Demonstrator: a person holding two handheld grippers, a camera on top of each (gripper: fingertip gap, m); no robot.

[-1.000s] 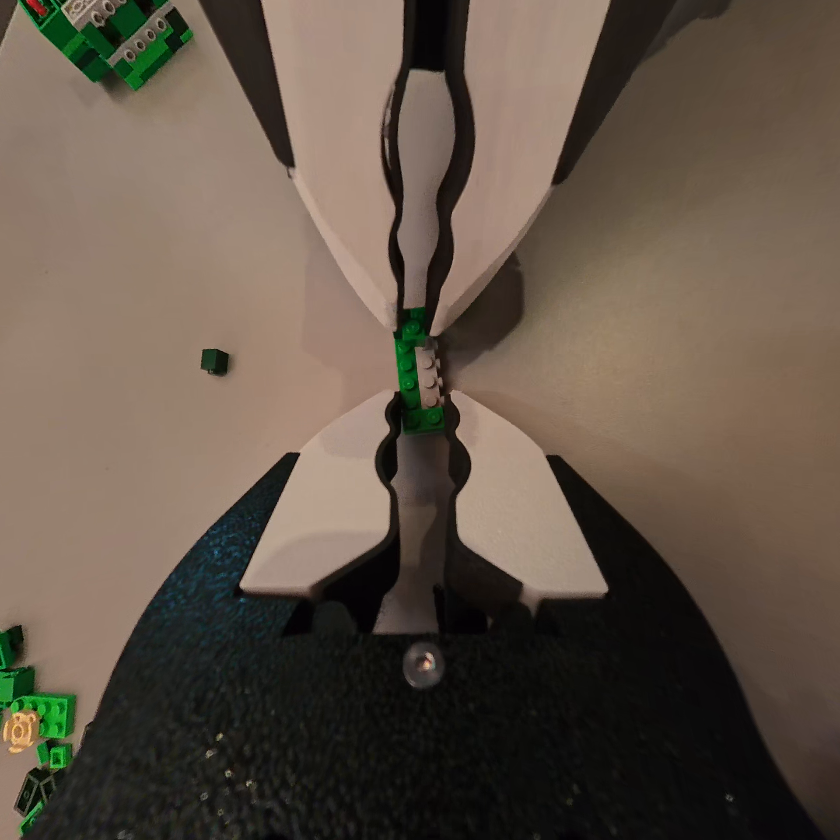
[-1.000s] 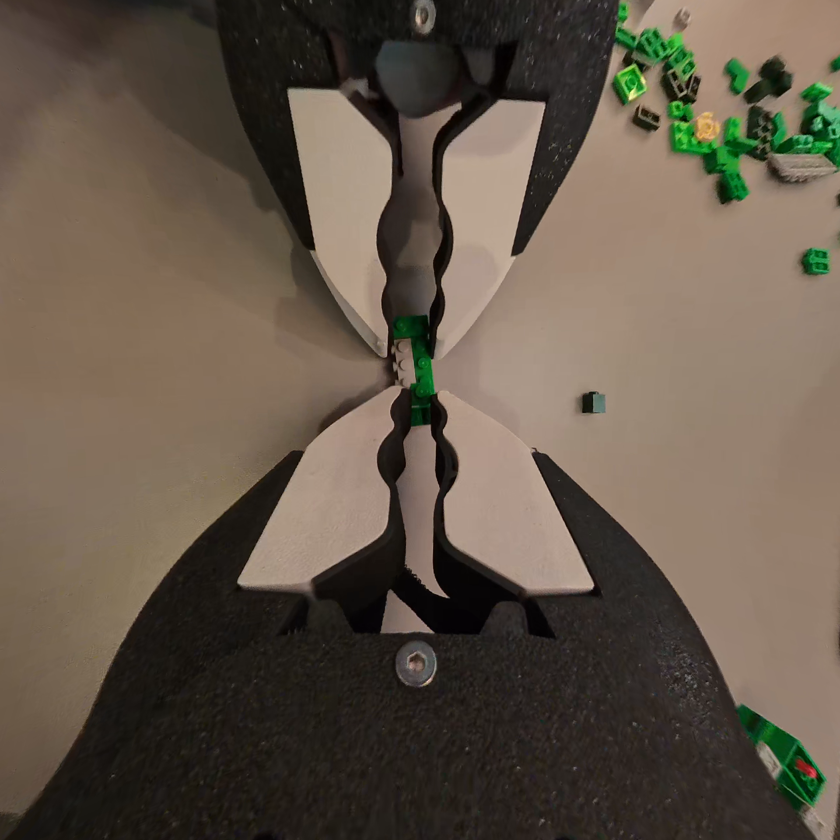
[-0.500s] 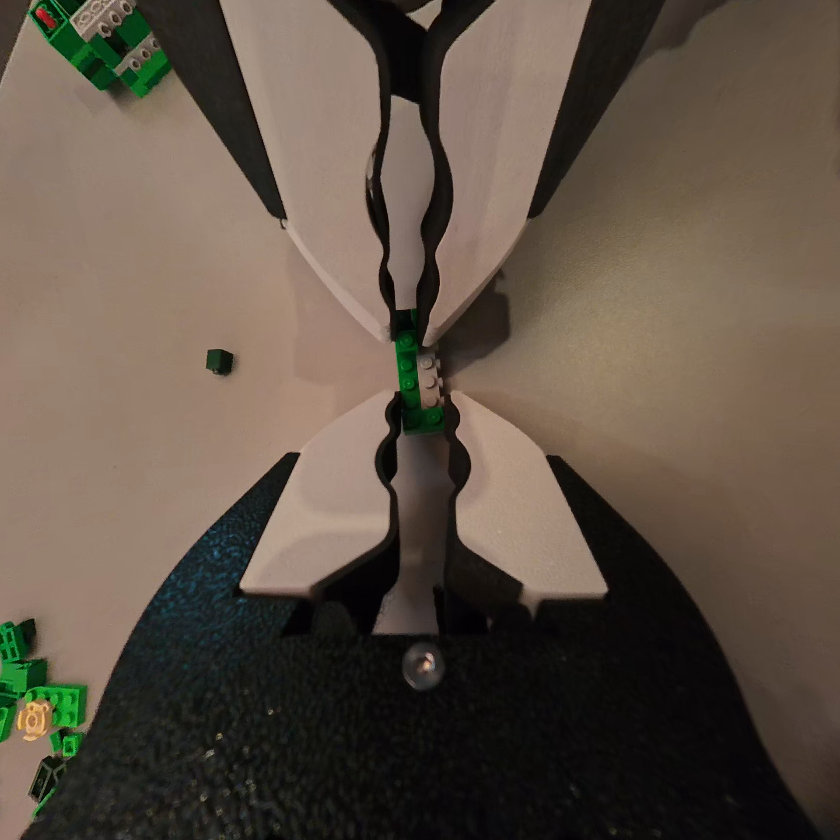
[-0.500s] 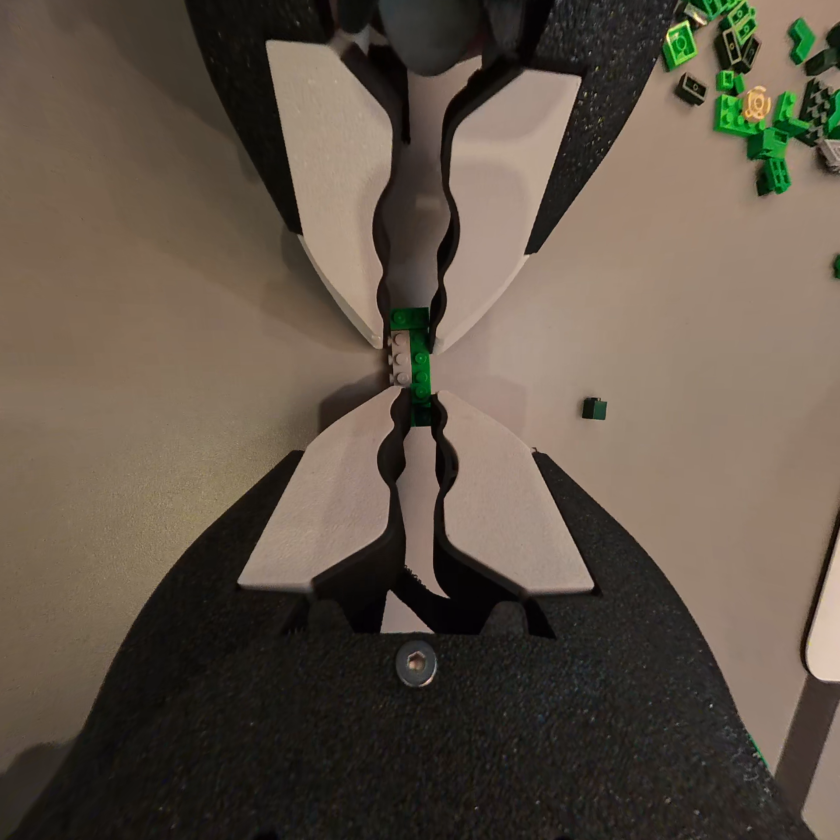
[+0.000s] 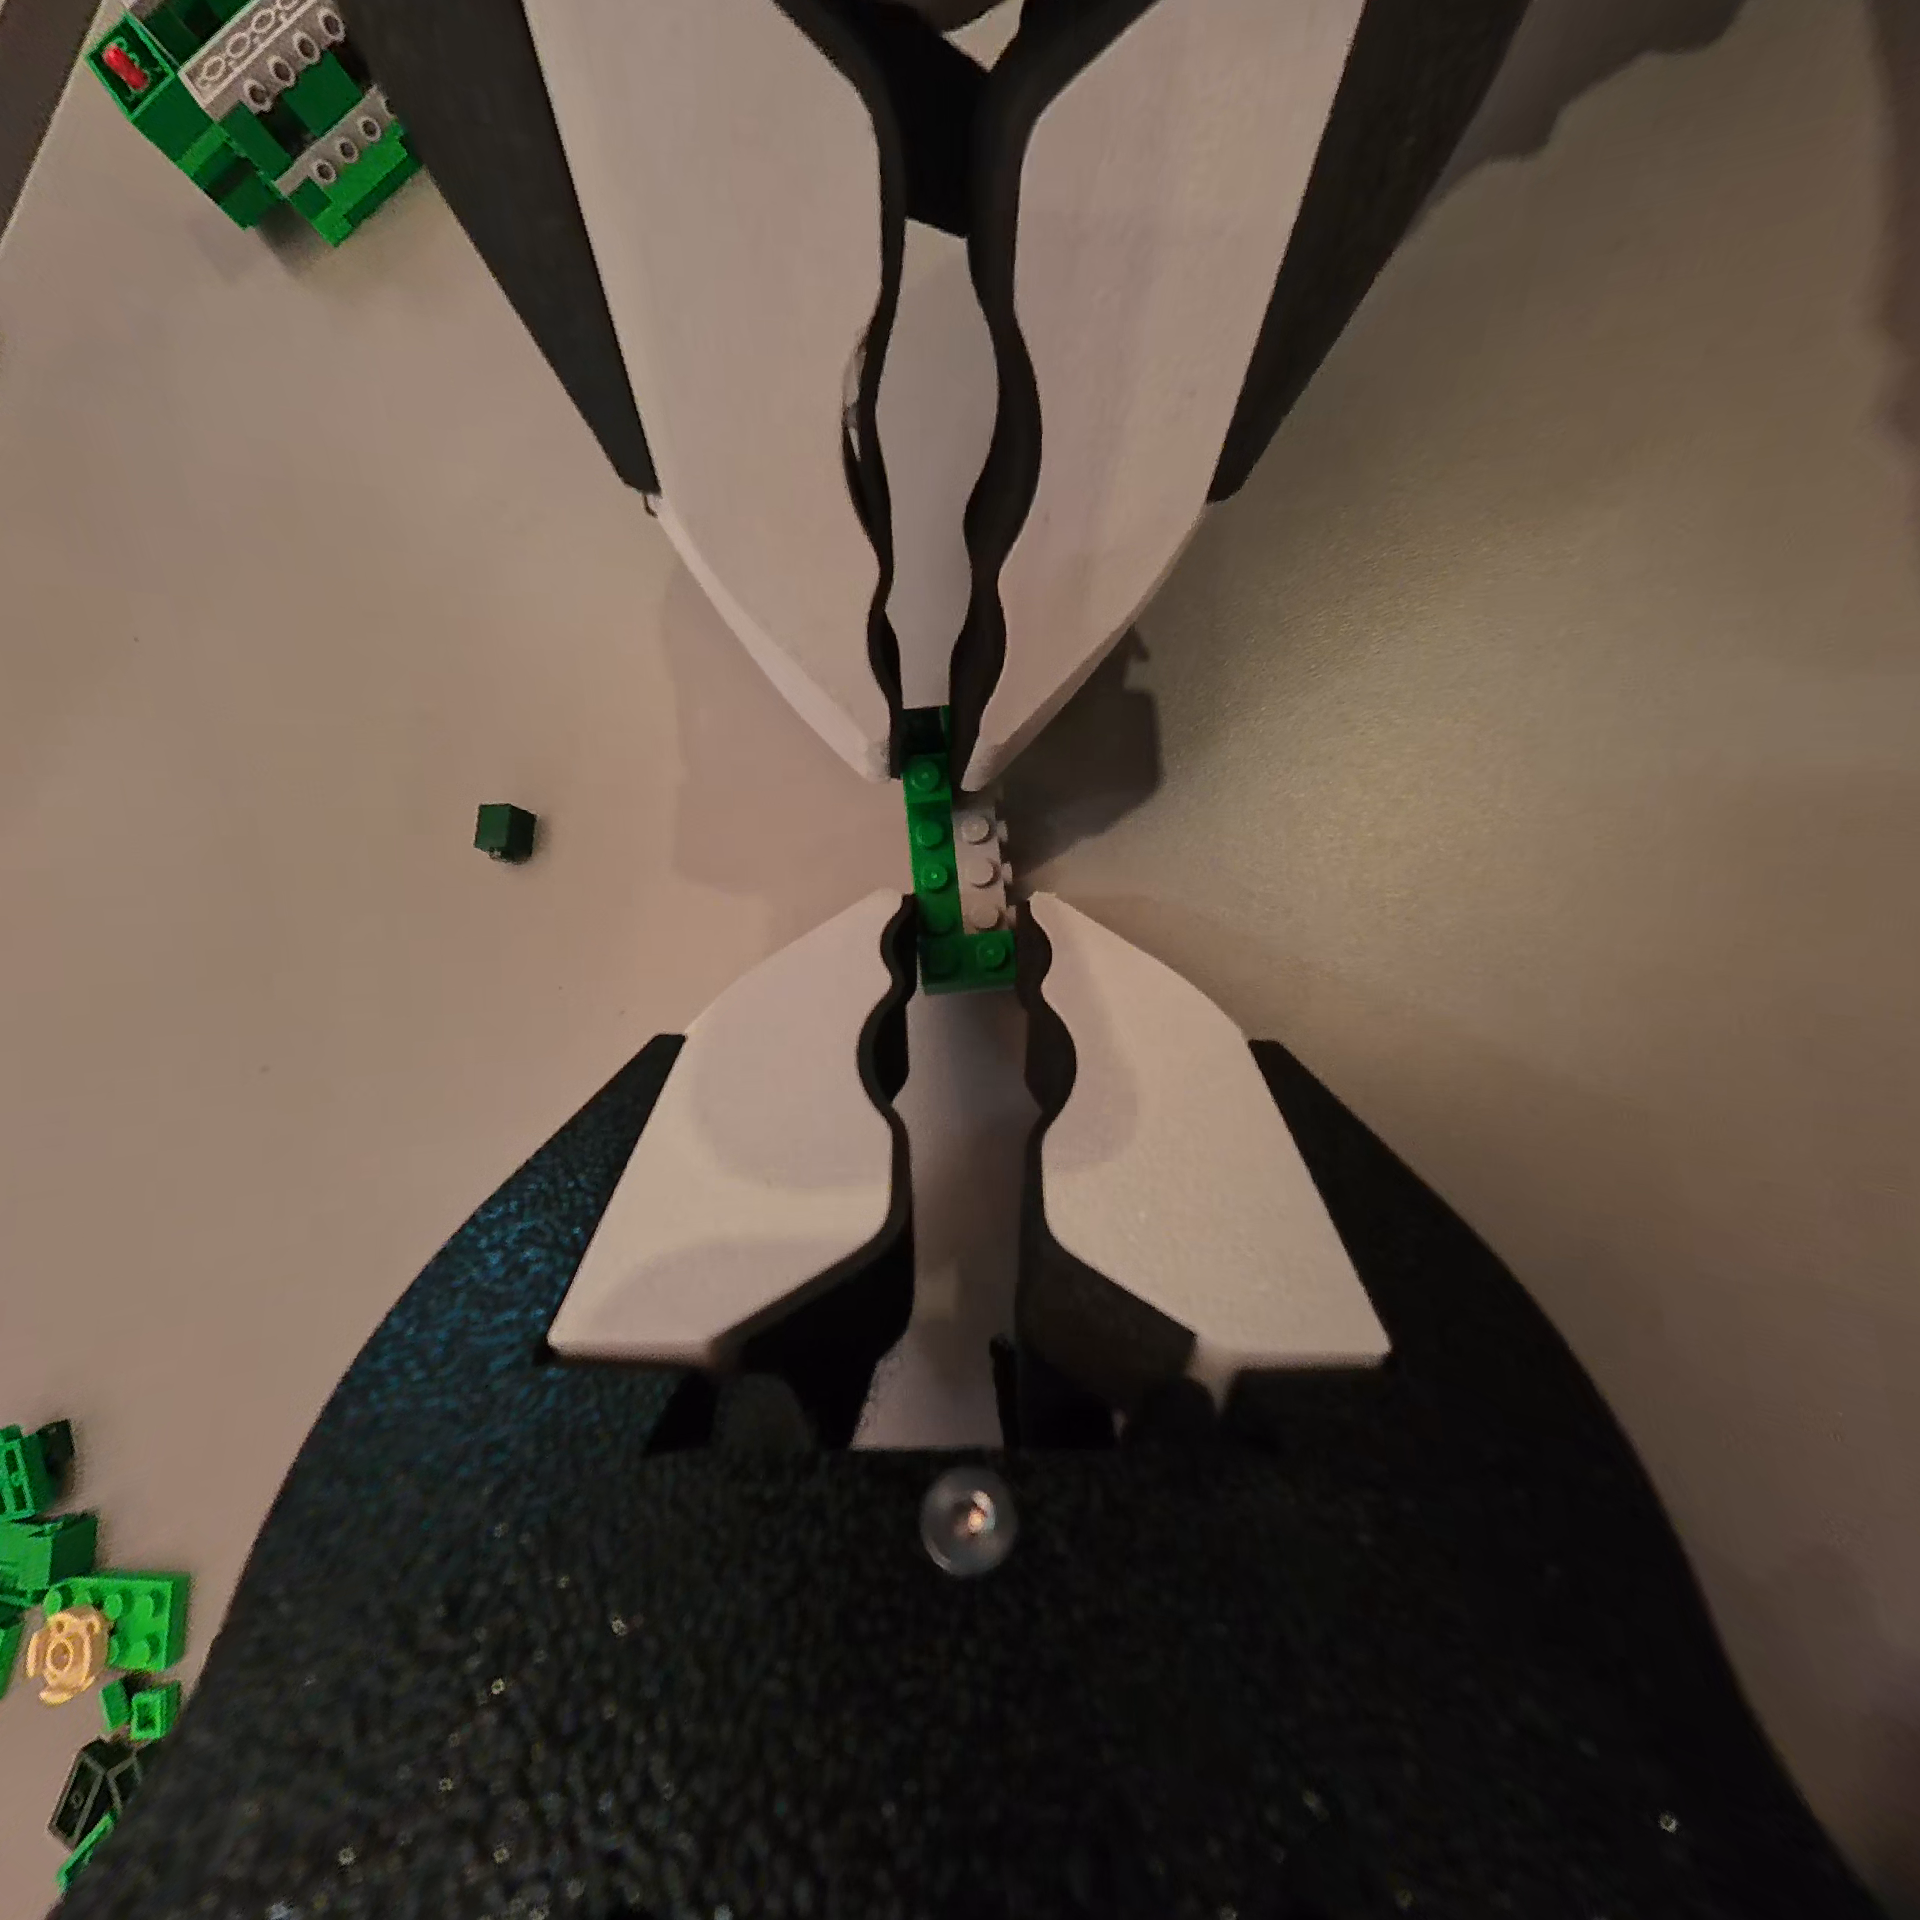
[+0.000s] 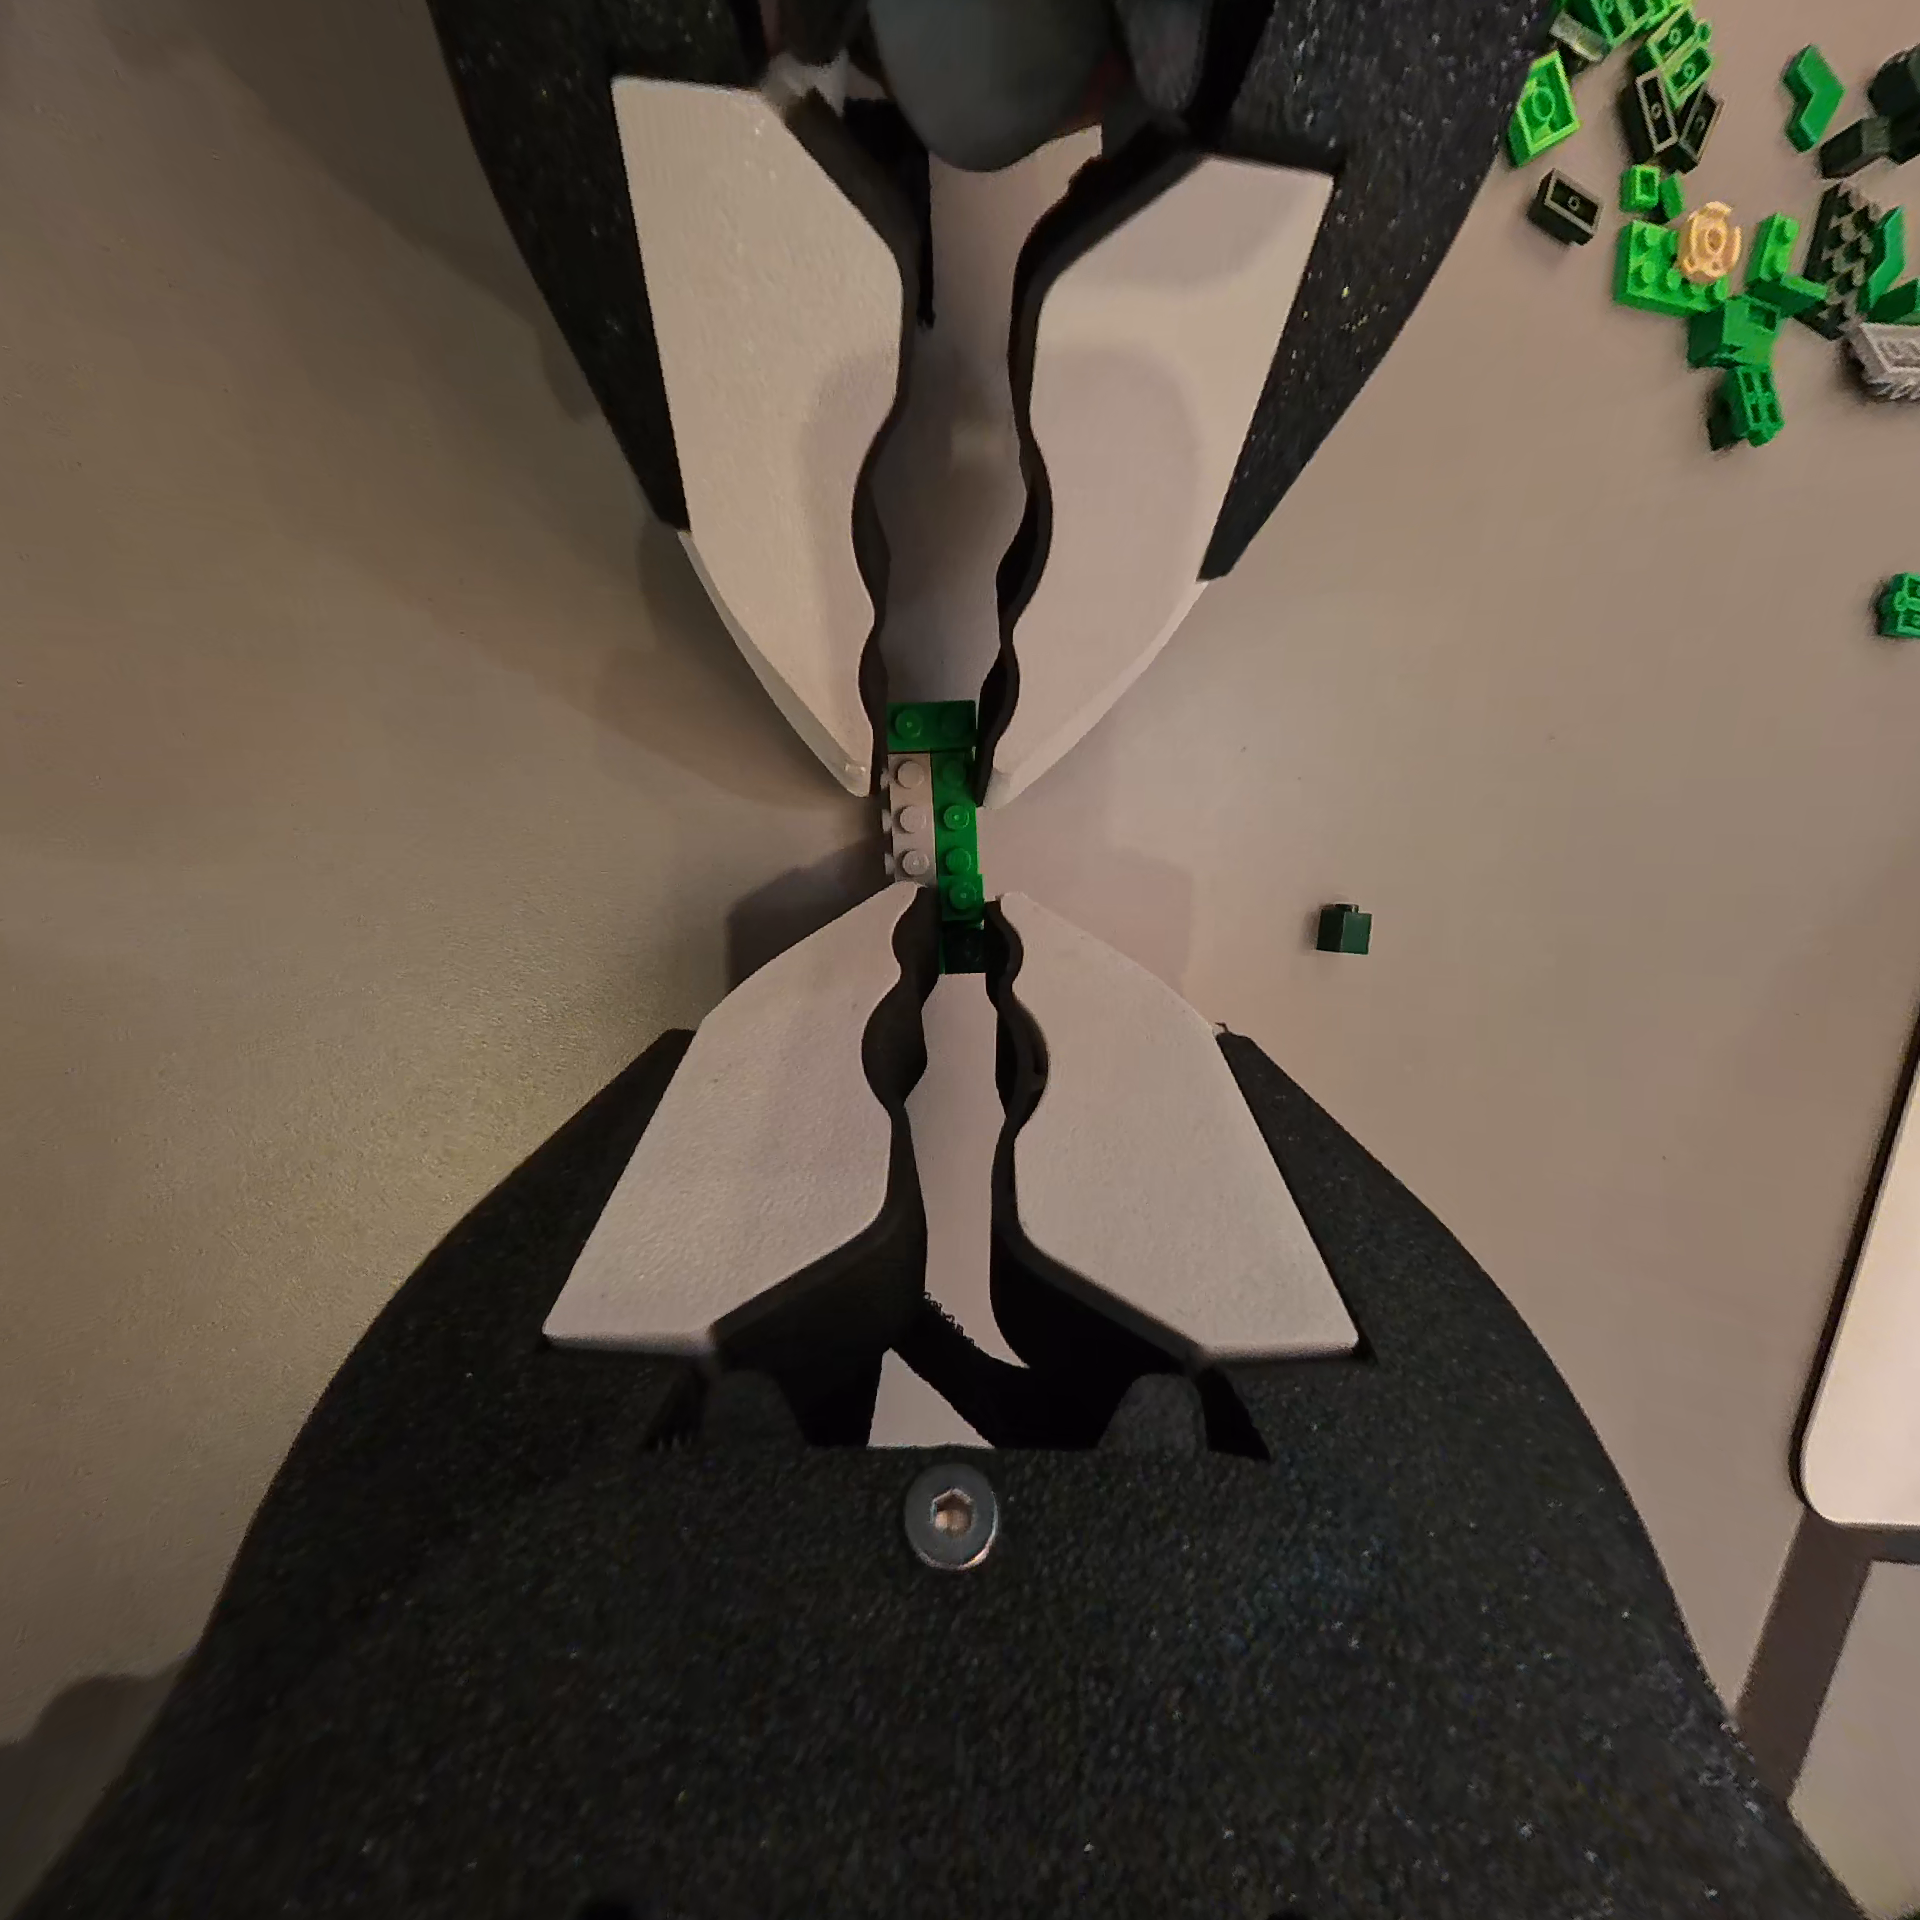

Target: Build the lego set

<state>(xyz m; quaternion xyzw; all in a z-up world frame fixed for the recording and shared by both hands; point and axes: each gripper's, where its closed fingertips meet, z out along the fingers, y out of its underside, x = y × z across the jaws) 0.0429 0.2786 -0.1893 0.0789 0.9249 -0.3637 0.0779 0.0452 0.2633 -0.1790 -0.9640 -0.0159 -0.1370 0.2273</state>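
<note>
- Two grippers meet nose to nose over the pale surface [image 5: 312,1039], and I've got both on one small piece.
- My left gripper [image 5: 961,961] comes up from the bottom of the left wrist view, its white fingers [image 5: 790,1091] closed down to a narrow slot, pinching the near end of the small green-and-grey lego assembly [image 5: 951,873].
- My right gripper [image 6: 961,935] does the same in the right wrist view, fingers [image 6: 1122,1091] drawn in tight on the opposite end of that assembly [image 6: 940,831]; in the left wrist view it reaches in from the top [image 5: 925,738].
- That assembly is held between the two sets of tips, above the surface: a green studded strip with a short grey strip alongside it, and a green cross-piece at the left gripper's end.
- Top left in the left wrist view, a larger green build with grey studded bricks and a red bit [image 5: 260,114] sits on the surface, well apart.
- A scatter of loose green pieces [image 6: 1745,239] lies top right in the right wrist view, a tan round piece [image 6: 1709,241] among them.
- One lone dark green cube [image 5: 505,831] rests on the surface, off to the side of the tips.
</note>
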